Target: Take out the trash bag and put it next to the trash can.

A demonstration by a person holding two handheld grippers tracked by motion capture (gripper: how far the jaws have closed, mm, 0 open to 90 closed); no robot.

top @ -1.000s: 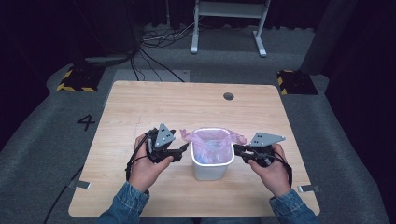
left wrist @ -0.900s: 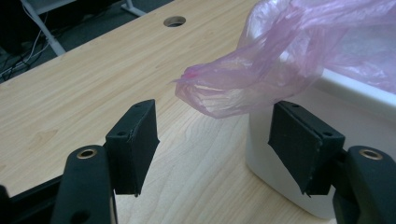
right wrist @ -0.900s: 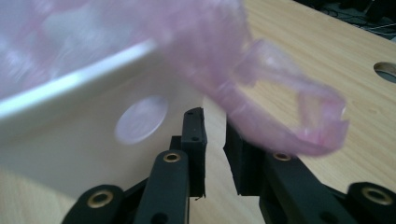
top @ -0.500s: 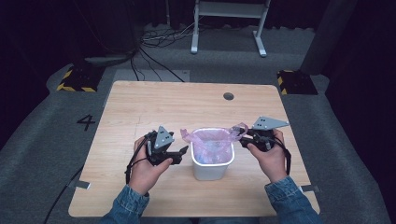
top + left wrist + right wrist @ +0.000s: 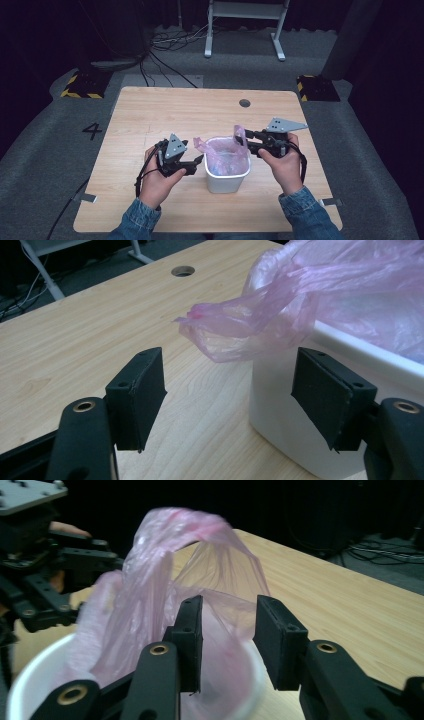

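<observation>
Midway through fitting the thin pink plastic bag (image 5: 226, 154) into the small white plastic bin (image 5: 227, 182), near the middle of the light wooden table (image 5: 165, 110), a little toward the near edge. Bag body down inside the bin, one handle loop drooping over the left rim, the other standing up at the right rim. Left tongs (image 5: 200, 160) spread wide and empty, low beside the bin's left wall, drooping loop just ahead and above the jaws in the left gripper view (image 5: 230, 385). Right tongs (image 5: 239, 141) about half open at the raised loop, film lying in or just behind the gap in the right gripper view (image 5: 227, 630), nothing clamped as far as can be told. Next, most likely: close on each loop and draw it out and down over the rim, gently, since thin film tears and a light bin tips or slides. Bare table on both sides and beyond for pulling outward; round cable hole (image 5: 244, 103) well apart at the far edge; least room at the near edge, close under the forearms.
</observation>
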